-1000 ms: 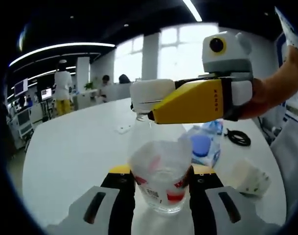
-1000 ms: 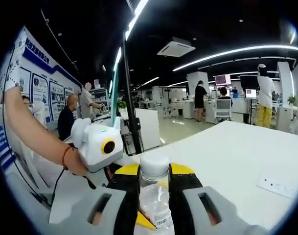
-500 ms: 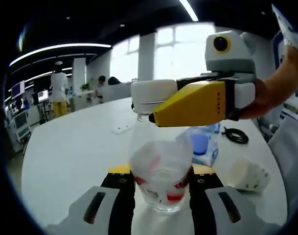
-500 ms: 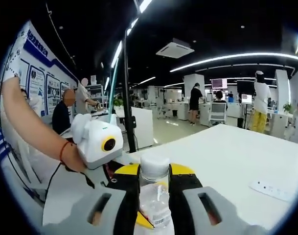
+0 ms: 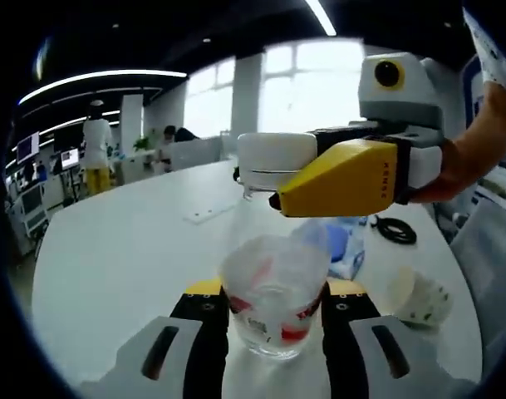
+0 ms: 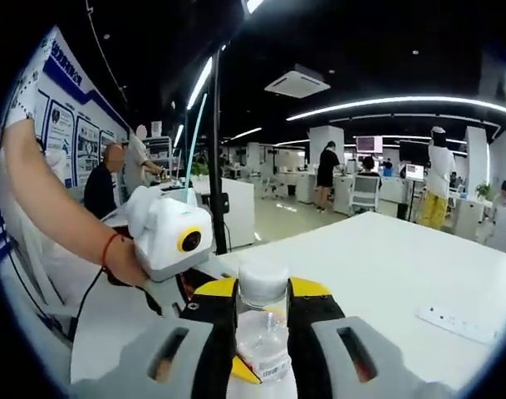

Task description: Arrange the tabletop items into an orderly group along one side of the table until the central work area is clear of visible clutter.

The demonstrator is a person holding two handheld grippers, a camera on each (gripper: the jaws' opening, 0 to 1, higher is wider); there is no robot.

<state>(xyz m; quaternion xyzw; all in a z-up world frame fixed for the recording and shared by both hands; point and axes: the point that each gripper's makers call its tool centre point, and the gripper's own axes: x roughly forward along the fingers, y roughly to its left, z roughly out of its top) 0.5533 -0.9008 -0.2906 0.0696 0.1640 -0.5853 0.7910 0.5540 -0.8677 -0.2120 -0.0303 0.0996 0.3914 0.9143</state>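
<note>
Since a second ago the right gripper (image 5: 273,179), reaching in from the right of the left gripper view, has shifted a little rightward with the white cap (image 5: 275,155) it pinches, and the clear bottle (image 5: 273,303) leans slightly more that way. Nearest the camera in the left gripper view, the left gripper (image 5: 274,309) has its black pads pressed against both sides of the bottle's lower body, where the red and white label sits, so it is clamped on the bottle. Above that, the right gripper's yellow jaw lies across the bottle neck just under the cap. In the right gripper view the right gripper (image 6: 262,316) has its two jaws closed on either side of the same bottle (image 6: 262,337) just below the cap (image 6: 262,278), and the person's hand (image 6: 124,264) holds the left gripper's body at the left. Further out on the white table (image 5: 120,249), to the right of the bottle, stand a paper cup (image 5: 419,295) lying on its side, a blue-lidded packet (image 5: 346,245) and a coiled black cable (image 5: 393,230). A white power strip (image 5: 204,213) lies further along the table. Beyond are office desks and a person in yellow trousers (image 5: 95,145)
</note>
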